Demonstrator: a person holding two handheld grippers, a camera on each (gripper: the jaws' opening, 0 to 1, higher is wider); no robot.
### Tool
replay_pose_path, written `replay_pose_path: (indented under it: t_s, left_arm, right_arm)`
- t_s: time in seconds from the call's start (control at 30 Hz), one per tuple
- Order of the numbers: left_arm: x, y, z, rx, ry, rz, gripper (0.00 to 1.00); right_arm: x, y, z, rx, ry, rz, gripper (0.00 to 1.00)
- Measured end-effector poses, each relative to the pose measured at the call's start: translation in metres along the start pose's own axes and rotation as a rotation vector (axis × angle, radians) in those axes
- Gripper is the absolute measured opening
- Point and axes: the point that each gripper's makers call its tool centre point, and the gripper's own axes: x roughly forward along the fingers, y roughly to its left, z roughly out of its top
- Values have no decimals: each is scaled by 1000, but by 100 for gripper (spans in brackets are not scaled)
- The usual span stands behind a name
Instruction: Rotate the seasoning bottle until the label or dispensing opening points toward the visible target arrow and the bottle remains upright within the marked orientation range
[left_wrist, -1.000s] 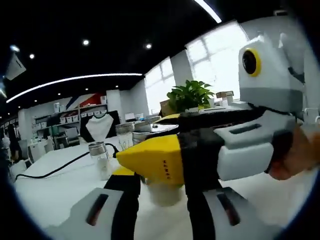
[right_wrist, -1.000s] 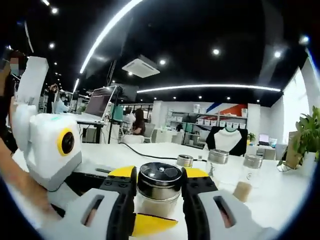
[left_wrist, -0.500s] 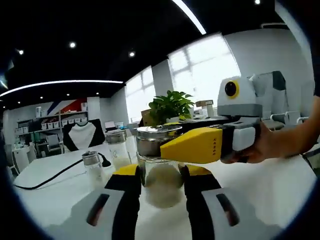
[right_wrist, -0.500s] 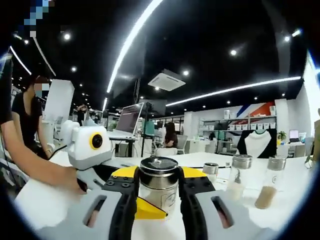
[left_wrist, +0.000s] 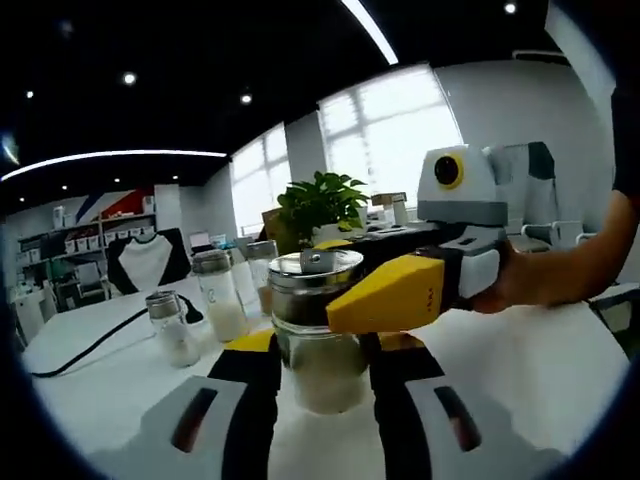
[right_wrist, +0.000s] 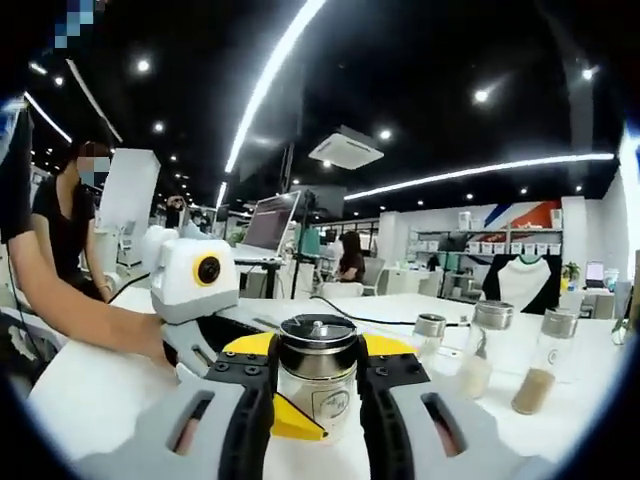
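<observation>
The seasoning bottle (left_wrist: 320, 368), clear glass with pale powder and a steel lid, stands upright on the white table (left_wrist: 540, 370). My left gripper (left_wrist: 322, 345) is shut on its lower body, yellow tips on both sides. The right gripper reaches in from the right, held by a hand, and its yellow finger (left_wrist: 390, 292) lies across the bottle's neck. In the right gripper view the same bottle (right_wrist: 318, 395) sits between the jaws of my right gripper (right_wrist: 318, 350), shut just below the lid. A small printed mark shows on the glass. The left gripper's yellow finger (right_wrist: 295, 420) pokes out beneath.
Three other spice jars (left_wrist: 222, 295) and a black cable (left_wrist: 100, 340) lie to the left in the left gripper view, with a potted plant (left_wrist: 320, 205) behind. In the right gripper view the jars (right_wrist: 482, 345) stand to the right. A person's arm (right_wrist: 90, 320) reaches in from the left.
The right gripper has swung round the bottle: its finger, first covering the bottle's front, now crosses the neck from the right. Both views have shifted, and the printed mark now faces the right gripper's camera.
</observation>
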Motion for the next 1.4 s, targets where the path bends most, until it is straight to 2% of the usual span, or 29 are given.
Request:
replay_pose_path:
  t_s: [0.2,0.33,0.4,0.5,0.57,0.6,0.67,0.73,0.77,0.8,0.83,0.93,1.17,1.23,1.27,1.3,1.4]
  left_arm:
    - [4,9,-1,0,16,116,38]
    - [7,14,-7,-7,51,205,38]
    - [7,19,-9,-11,61,259,38]
    - [13,15,-8,17,65,263,37]
    - [12,15,-10,2,76,271,37]
    - [11,15,-10,-4,72,259,36]
    - [7,16,-10,-65,61,231,35]
    - [2,18,-10,-62,65,202,35]
    - [-1,17,-12,-45,77,182,35]
    - [-1,17,-11,-34,80,174,34]
    - [-3,15,-9,1,72,155,34]
    - [-4,9,-6,23,64,88,34]
    - [-10,1,-6,43,51,-17,34]
    - [-10,-4,-3,37,32,-59,34]
    - [-11,-11,-2,47,28,-104,35]
    - [-12,-15,-2,70,27,-121,35]
    - [-11,-17,-3,61,28,-135,35]
  right_arm:
    - [4,-4,-1,-11,3,-73,28]
    - [4,-15,-2,6,3,-172,28]
    - [2,-23,1,21,-19,-226,28]
    - [-1,-27,4,57,-48,-232,28]
    - [0,-28,2,63,-45,-217,28]
    - [0,-28,2,66,-50,-211,28]
    - [1,-24,3,132,-79,-126,28]
    - [2,-22,2,209,-95,-60,28]
    - [1,-22,1,258,-93,-45,29]
    - [0,-22,1,271,-92,-45,28]
    - [-2,-26,2,256,-105,-52,28]
    - [-4,-23,2,262,-103,-32,29]
    - [-1,-12,3,250,-101,34,32]
    - [-2,-5,6,280,-112,84,32]
    - [-1,0,5,298,-106,114,33]
    - [-1,2,5,302,-105,127,34]
    - [0,4,4,273,-82,123,35]
